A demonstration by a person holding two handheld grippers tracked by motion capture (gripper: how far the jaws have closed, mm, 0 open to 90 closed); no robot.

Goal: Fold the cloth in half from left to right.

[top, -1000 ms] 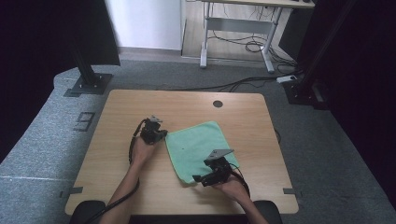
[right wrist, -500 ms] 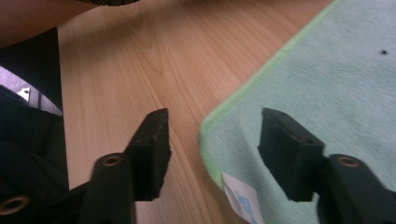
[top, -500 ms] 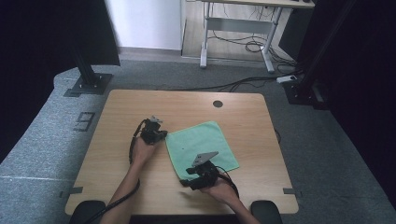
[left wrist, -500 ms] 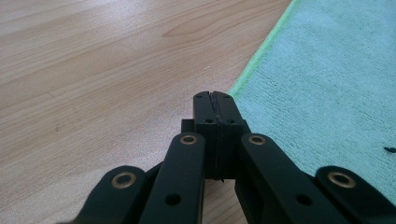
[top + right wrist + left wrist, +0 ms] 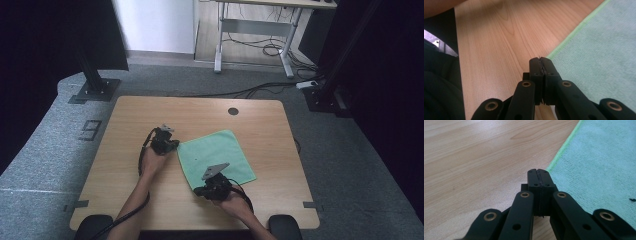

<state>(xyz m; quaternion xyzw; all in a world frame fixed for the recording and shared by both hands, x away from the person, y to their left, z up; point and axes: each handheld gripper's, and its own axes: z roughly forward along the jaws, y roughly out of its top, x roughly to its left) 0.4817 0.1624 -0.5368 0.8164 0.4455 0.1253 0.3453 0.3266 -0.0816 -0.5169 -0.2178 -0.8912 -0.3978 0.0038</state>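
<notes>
Flat now: green cloth (image 5: 216, 158), lighter-green hem, spread on wooden table (image 5: 130, 120).

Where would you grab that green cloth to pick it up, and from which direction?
Probably by its corners. The green cloth lies flat on the table, so only edges and corners offer anything to pinch. Come in low from outside, over bare wood, as the left gripper at one corner and the right gripper at another are placed, both shut.

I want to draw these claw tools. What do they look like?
Each tool, the left gripper and the right gripper, is black, with two flat jaws on bars dotted with brass-ringed holes. A black cable trails off. The right gripper carries a grey three-cornered plate. Forearms are bare.
</notes>
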